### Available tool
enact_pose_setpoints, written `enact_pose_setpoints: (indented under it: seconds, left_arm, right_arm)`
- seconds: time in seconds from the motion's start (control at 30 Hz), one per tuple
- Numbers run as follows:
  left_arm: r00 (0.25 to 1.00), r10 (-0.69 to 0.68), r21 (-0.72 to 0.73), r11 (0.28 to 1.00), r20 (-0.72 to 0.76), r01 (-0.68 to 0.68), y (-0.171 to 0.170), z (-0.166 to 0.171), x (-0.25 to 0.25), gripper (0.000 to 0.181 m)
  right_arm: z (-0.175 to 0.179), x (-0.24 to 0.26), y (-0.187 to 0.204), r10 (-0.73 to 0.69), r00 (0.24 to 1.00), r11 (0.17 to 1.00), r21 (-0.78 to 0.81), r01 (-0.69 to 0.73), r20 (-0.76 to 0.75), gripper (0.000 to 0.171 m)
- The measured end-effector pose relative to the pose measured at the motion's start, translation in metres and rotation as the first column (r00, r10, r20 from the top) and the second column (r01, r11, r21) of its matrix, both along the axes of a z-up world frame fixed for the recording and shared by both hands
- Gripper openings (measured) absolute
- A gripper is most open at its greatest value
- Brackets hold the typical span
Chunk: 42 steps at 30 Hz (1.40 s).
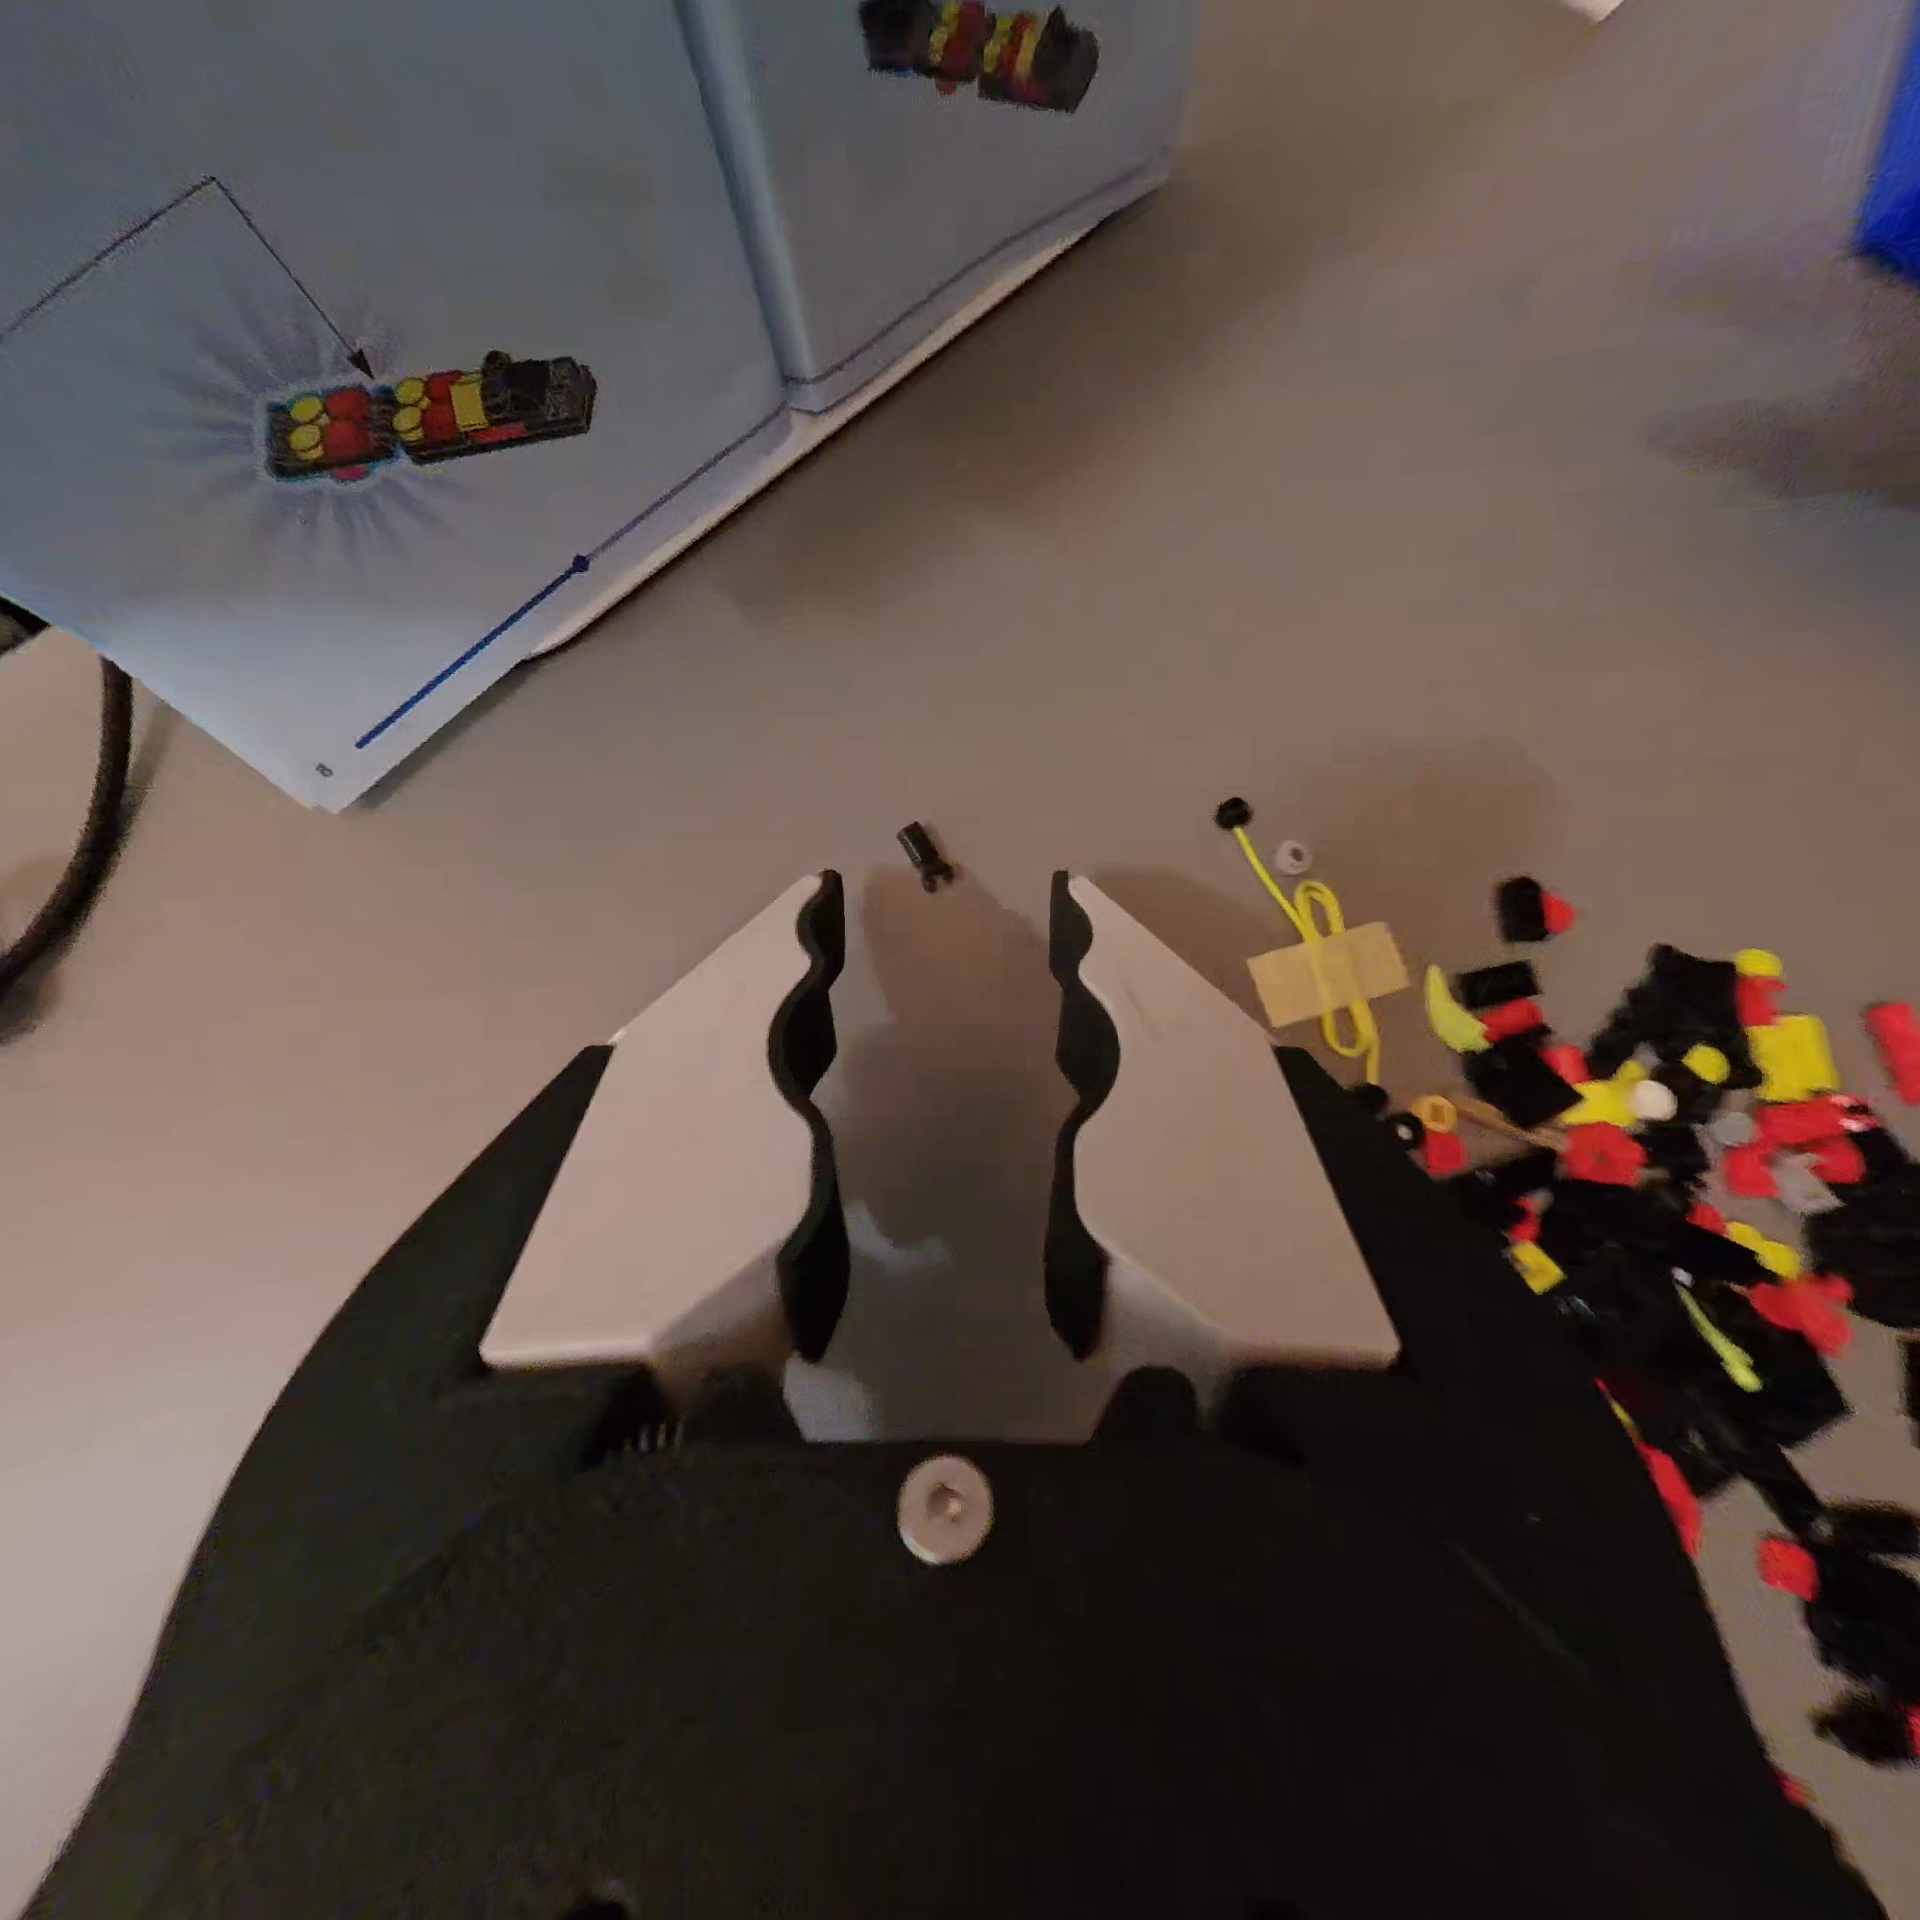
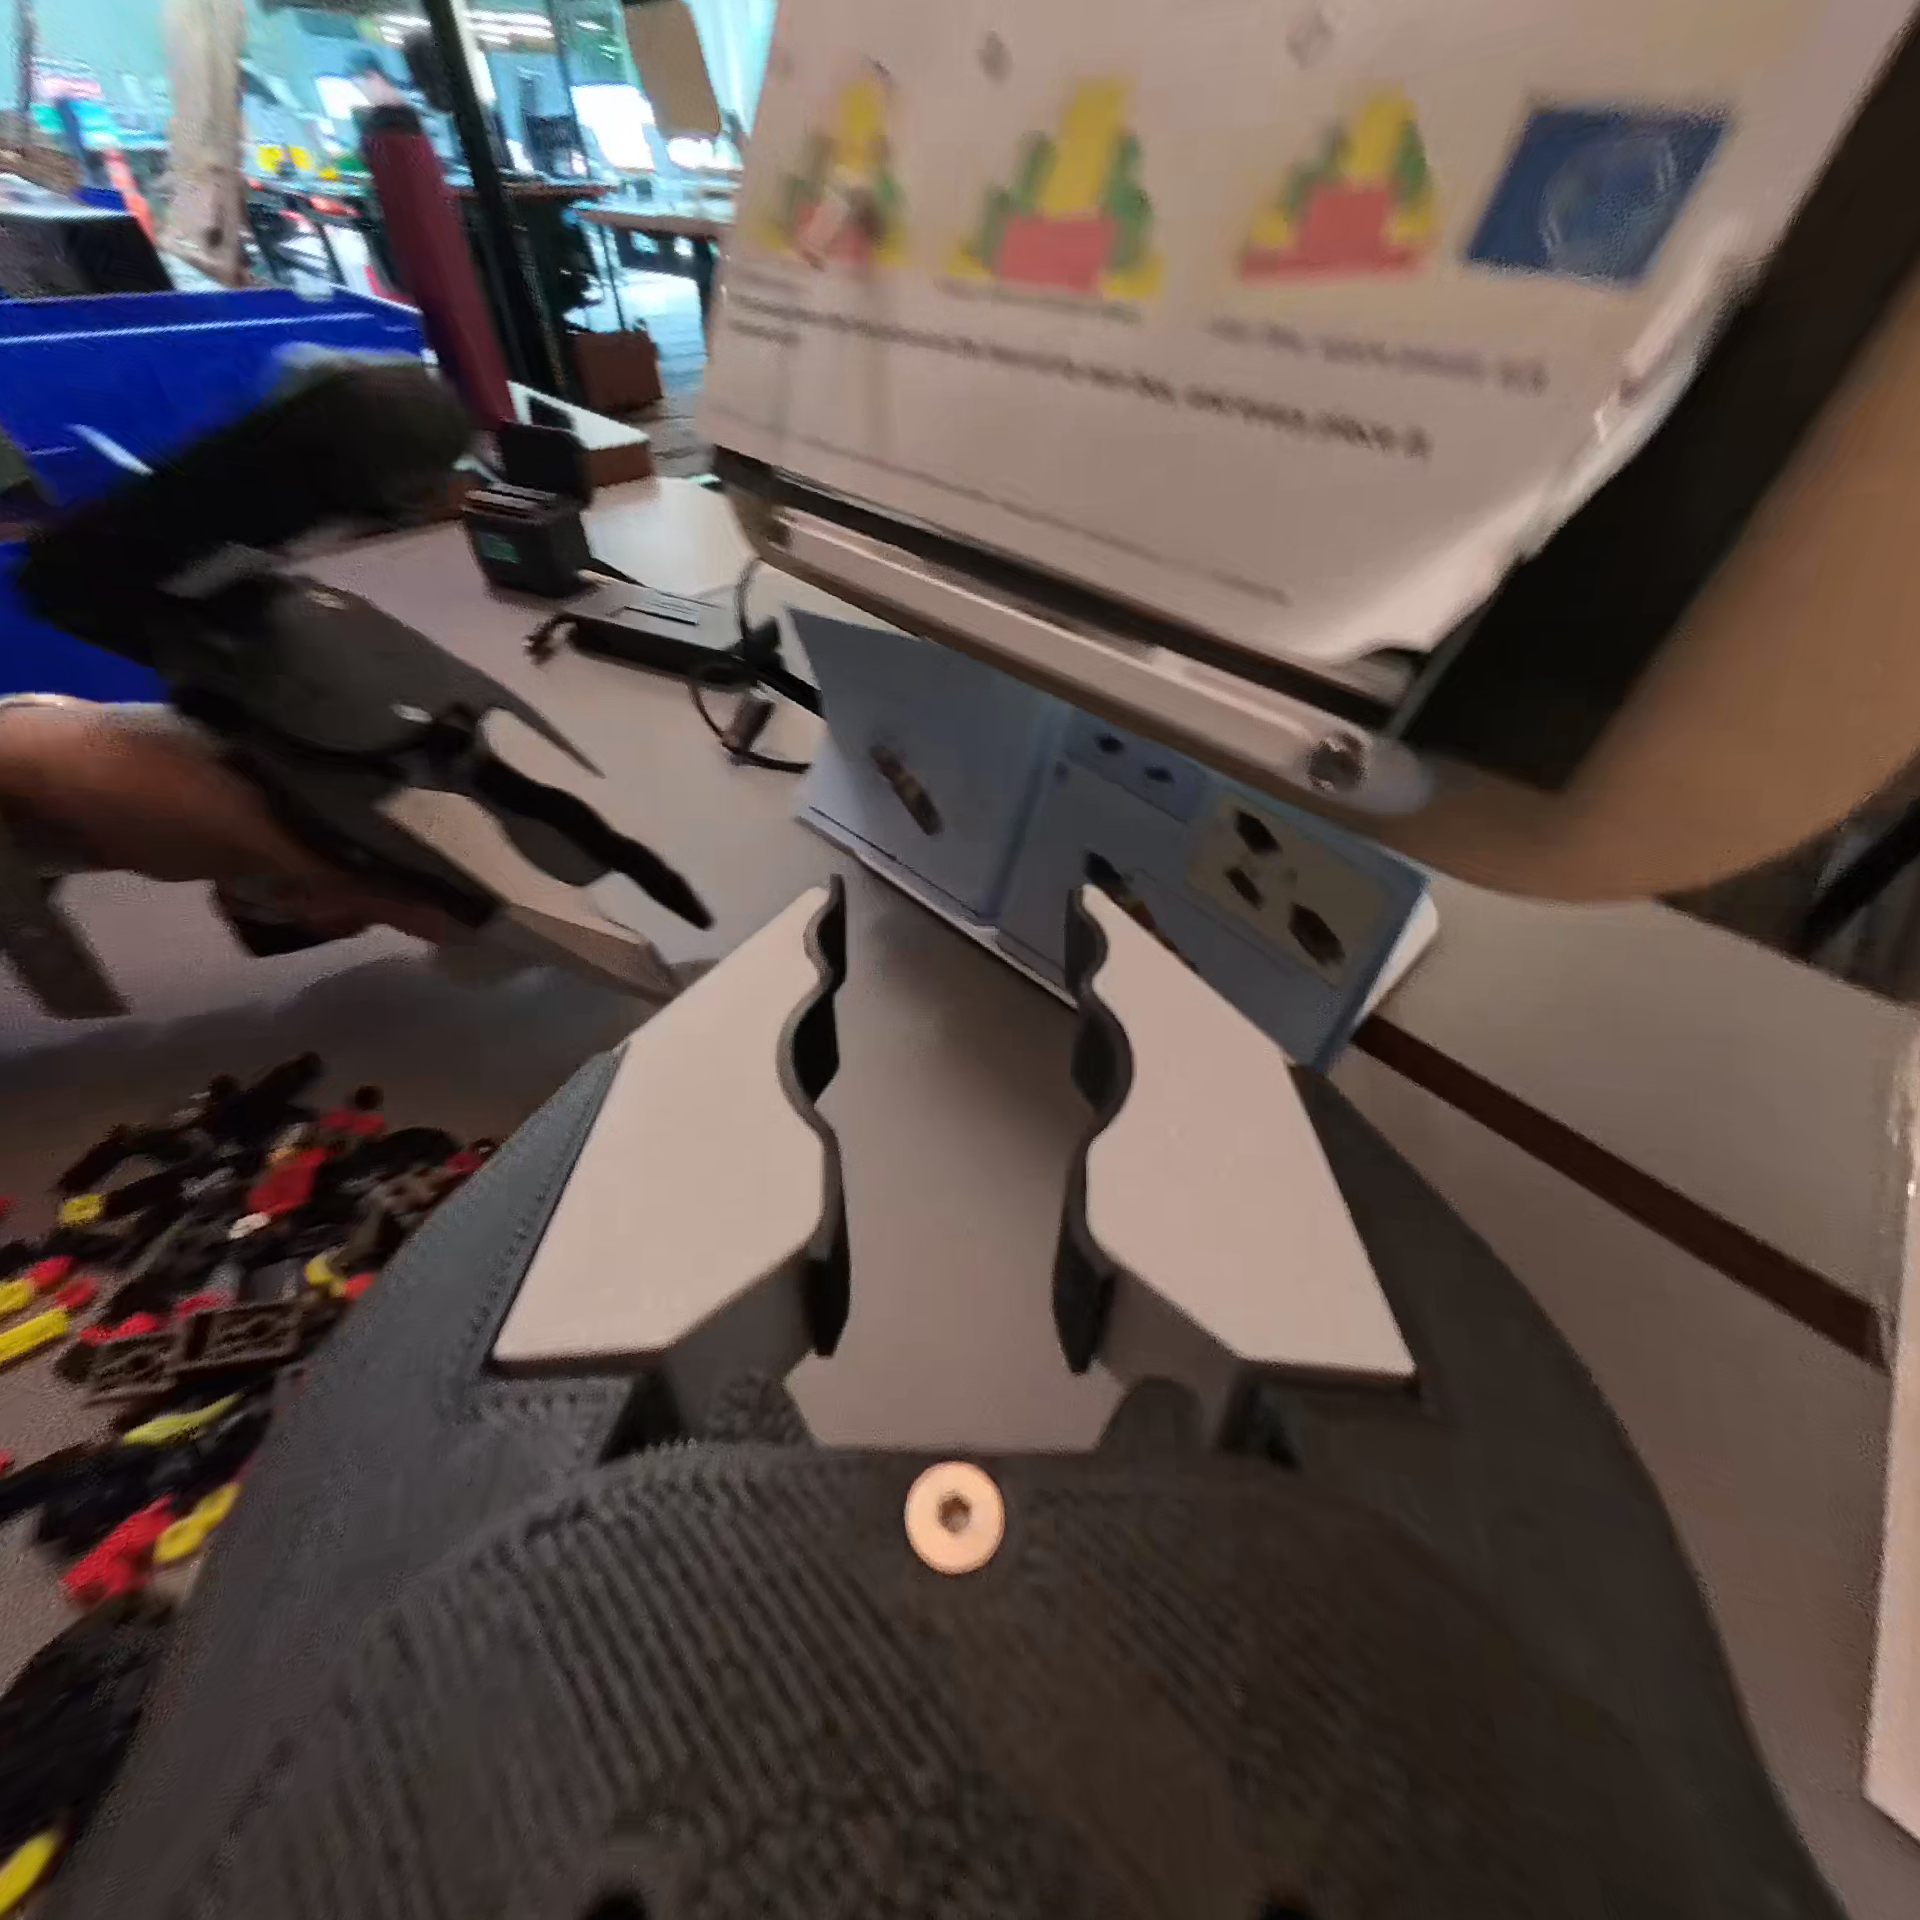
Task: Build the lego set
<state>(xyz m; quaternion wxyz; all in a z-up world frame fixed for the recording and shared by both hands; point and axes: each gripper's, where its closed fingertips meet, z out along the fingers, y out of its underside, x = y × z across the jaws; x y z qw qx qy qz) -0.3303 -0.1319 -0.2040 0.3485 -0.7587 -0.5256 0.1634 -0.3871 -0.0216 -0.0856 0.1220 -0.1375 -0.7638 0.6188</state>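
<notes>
My left gripper is open and empty over the grey table. A small black lego pin lies on the table just beyond its fingertips, not touched. A pile of black, red and yellow lego pieces lies to its right; it also shows in the right wrist view. The open instruction booklet lies at the upper left. My right gripper is open and empty, raised and pointing at the booklet. The left gripper shows blurred at the left of that view.
A yellow string with tape, a black round piece and a small white ring lie by the pile. A black cable runs at the left. A stand holding a printed sheet rises behind the booklet. A blue bin stands far left. My hands' fingertips stand some 20 centimetres from each other.
</notes>
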Motion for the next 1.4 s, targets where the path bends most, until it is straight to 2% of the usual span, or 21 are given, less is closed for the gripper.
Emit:
enact_pose_setpoints:
  seconds: [0.17, 0.2, 0.23, 0.33, 0.43, 0.5, 0.57, 0.63, 0.73, 0.77, 0.83, 0.87, 0.93, 1.07, 1.17, 1.27, 1.33, 1.4]
  left_arm:
    - [0.998, 0.055, -0.128, 0.990, -0.001, -0.055, -0.007, -0.014, -0.011, 0.030]
    - [0.999, 0.053, -0.119, 0.991, -0.006, -0.053, -0.005, -0.013, -0.010, 0.023]
    - [0.999, 0.037, -0.099, 0.994, -0.004, -0.038, -0.001, -0.013, -0.008, 0.005]
    - [1.000, -0.013, -0.033, 0.999, 0.019, 0.014, 0.012, -0.012, 0.005, 0.004]
    - [0.996, -0.078, -0.031, 0.996, 0.042, 0.079, 0.022, -0.013, 0.030, 0.004]
    - [0.991, -0.127, -0.057, 0.990, 0.052, 0.130, 0.026, -0.014, 0.052, 0.004]
    - [0.981, -0.183, -0.068, 0.980, 0.060, 0.187, 0.031, -0.014, 0.074, 0.005]
    - [0.975, -0.211, -0.061, 0.975, 0.076, 0.216, 0.033, -0.013, 0.090, 0.005]
    - [0.974, -0.222, -0.034, 0.974, 0.048, 0.223, 0.034, -0.005, 0.100, 0.004]
    - [0.976, -0.213, -0.023, 0.976, 0.049, 0.215, 0.035, -0.003, 0.103, 0.006]
    - [0.982, -0.176, -0.028, 0.984, 0.066, 0.178, 0.030, -0.003, 0.106, 0.029]
    - [0.987, -0.146, -0.046, 0.988, 0.067, 0.149, 0.026, -0.002, 0.107, 0.032]
    - [0.996, -0.091, -0.072, 0.993, 0.026, 0.092, 0.020, 0.004, 0.111, 0.036]
    - [0.994, -0.058, -0.053, 0.997, -0.089, 0.054, 0.031, 0.029, 0.135, 0.035]
    - [0.986, -0.060, -0.018, 0.998, -0.157, 0.058, 0.055, 0.042, 0.162, 0.045]
    - [0.983, -0.116, 0.032, 0.992, -0.145, 0.122, 0.097, 0.045, 0.199, 0.068]
    - [0.968, -0.177, -0.062, 0.984, -0.179, 0.169, 0.117, 0.044, 0.217, 0.075]
    - [0.931, -0.258, -0.188, 0.959, -0.259, 0.213, 0.132, 0.046, 0.226, 0.078]
  right_arm:
    - [0.030, 0.048, 0.017, 0.043, 0.981, 0.999, 0.029, -0.038, -0.191, 0.040]
    - [0.032, 0.055, 0.022, 0.043, 0.973, 0.998, 0.043, -0.035, -0.225, 0.039]
    - [0.033, 0.062, 0.027, 0.046, 0.966, 0.998, 0.058, -0.032, -0.254, 0.039]
    - [0.028, 0.083, 0.044, 0.054, 0.954, 0.995, 0.093, -0.027, -0.296, 0.037]
    - [0.026, 0.116, 0.052, 0.095, 0.978, 0.995, 0.033, -0.090, -0.185, 0.031]
    - [0.042, 0.150, 0.053, 0.189, 0.981, 0.975, -0.109, -0.192, -0.033, 0.029]
    - [0.059, 0.178, 0.057, 0.280, 0.959, 0.937, -0.234, -0.260, 0.055, 0.029]
    - [0.066, 0.191, 0.062, 0.298, 0.952, 0.922, -0.278, -0.268, 0.069, 0.027]
    - [0.055, 0.200, 0.066, 0.266, 0.962, 0.942, -0.229, -0.245, 0.067, 0.025]
    - [0.053, 0.205, 0.067, 0.266, 0.960, 0.944, -0.225, -0.241, 0.087, 0.025]
    - [0.054, 0.221, 0.069, 0.285, 0.948, 0.937, -0.253, -0.243, 0.144, 0.030]
    - [0.055, 0.230, 0.071, 0.293, 0.941, 0.933, -0.266, -0.242, 0.170, 0.034]
    - [0.055, 0.245, 0.077, 0.287, 0.939, 0.936, -0.263, -0.233, 0.191, 0.041]
    - [0.047, 0.270, 0.097, 0.219, 0.963, 0.964, -0.185, -0.189, 0.155, 0.044]
    - [0.036, 0.289, 0.109, 0.215, 0.968, 0.974, -0.098, -0.203, 0.133, 0.043]
    - [0.035, 0.302, 0.110, 0.257, 0.962, 0.965, -0.069, -0.252, 0.090, 0.048]
    - [0.035, 0.306, 0.103, 0.294, 0.955, 0.954, -0.069, -0.291, 0.039, 0.053]
    - [0.026, 0.297, 0.098, 0.253, 0.966, 0.966, -0.047, -0.255, -0.054, 0.073]
